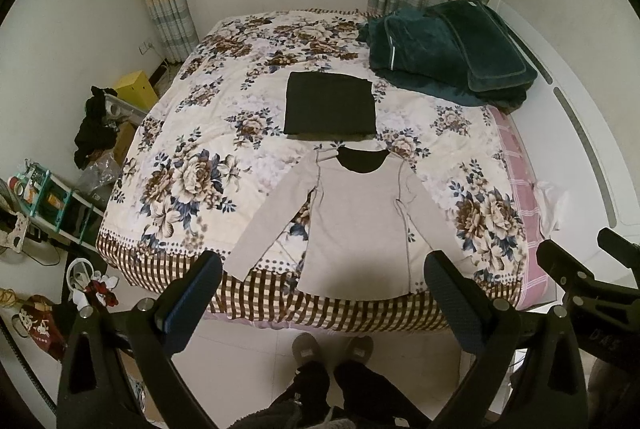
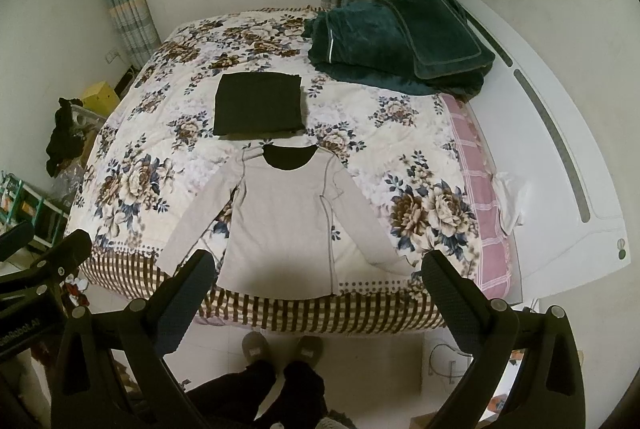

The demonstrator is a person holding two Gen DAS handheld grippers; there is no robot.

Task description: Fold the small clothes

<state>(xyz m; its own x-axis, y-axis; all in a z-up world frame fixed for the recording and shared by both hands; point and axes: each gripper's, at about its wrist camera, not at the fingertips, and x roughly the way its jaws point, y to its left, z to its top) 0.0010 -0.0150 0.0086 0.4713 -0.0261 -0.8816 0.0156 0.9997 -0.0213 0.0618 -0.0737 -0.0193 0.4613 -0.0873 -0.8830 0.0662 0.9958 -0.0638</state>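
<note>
Left gripper (image 1: 322, 289) and right gripper (image 2: 318, 287) held above bed edge — jaws spread wide, grasping nothing. Beige long-sleeve shirt (image 1: 356, 225) lay flat on floral bedcover (image 1: 192, 133), sleeves out; folded dark garment (image 1: 330, 107) just beyond collar, perhaps touching.

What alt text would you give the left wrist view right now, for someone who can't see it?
A light grey long-sleeved shirt lies flat, sleeves spread, at the near edge of a floral-quilted bed, hem toward the camera. The open left tongs hang above the hem, holding nothing. Beyond the collar sits a folded black garment, with a dark green blanket behind it to the right.
</note>
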